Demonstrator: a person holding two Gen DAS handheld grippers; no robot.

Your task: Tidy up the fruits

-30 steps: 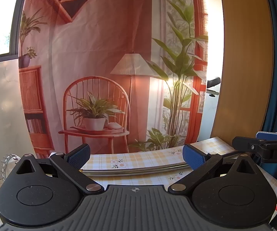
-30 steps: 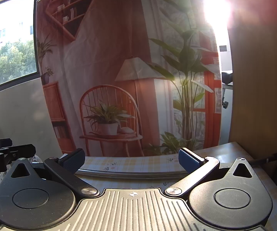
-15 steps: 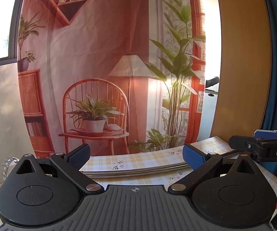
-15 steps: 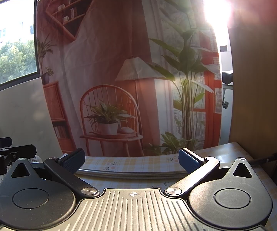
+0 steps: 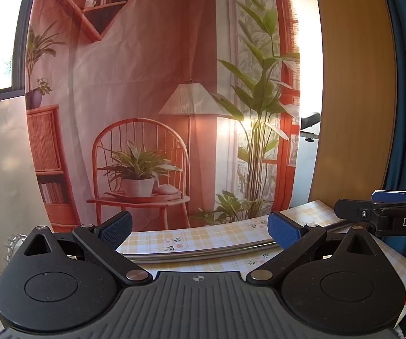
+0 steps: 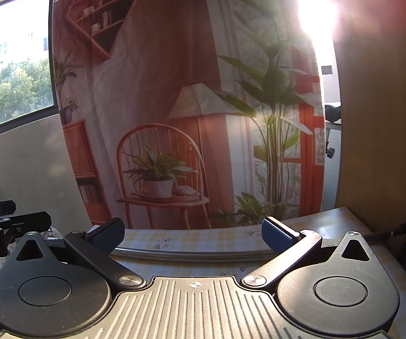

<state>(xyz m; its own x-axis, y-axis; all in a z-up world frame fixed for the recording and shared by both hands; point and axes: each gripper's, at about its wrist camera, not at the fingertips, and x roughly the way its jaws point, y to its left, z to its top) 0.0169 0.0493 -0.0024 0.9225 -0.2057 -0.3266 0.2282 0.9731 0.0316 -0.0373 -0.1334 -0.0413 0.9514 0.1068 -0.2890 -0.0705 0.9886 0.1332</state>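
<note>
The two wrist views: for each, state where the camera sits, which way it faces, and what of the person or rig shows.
Left wrist: sits behind the open left claw, faces the printed backdrop; a fingertip shows at right.
Right wrist: sits behind the open right claw, same facing.
Shared: backdrop, checked tablecloth, metal rim.

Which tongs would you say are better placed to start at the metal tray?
Right, marginally. Both the left tongs and right tongs are open and empty, but the tray rim sits centred before the right pair and off-centre for the left. No fruit shows in either view.
</note>
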